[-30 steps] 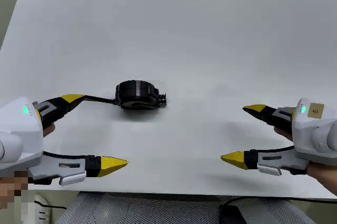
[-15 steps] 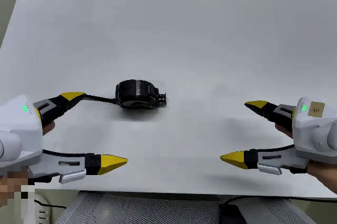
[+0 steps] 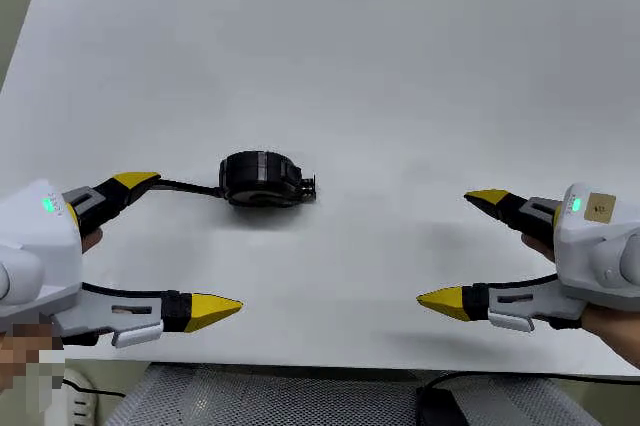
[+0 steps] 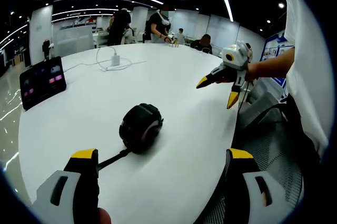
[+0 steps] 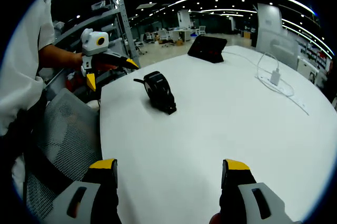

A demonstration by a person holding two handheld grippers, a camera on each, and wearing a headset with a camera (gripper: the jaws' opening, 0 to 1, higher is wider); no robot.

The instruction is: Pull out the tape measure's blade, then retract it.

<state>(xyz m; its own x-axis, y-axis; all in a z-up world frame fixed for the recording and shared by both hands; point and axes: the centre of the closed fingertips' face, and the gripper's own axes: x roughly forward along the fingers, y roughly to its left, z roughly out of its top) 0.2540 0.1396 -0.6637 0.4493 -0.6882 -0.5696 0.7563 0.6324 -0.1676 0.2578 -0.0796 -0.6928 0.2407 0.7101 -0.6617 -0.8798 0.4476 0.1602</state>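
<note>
The tape measure lay at one o'clock from the nearer left tool, its blade tip pointing to three o'clock, toward the right tool; both tools gaped apart, empty.

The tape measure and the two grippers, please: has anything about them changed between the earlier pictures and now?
Nothing has visibly changed. The tape measure lies in the same spot on the table with its blade not pulled out. The left gripper and the right gripper stay open on either side of it, holding nothing.
</note>
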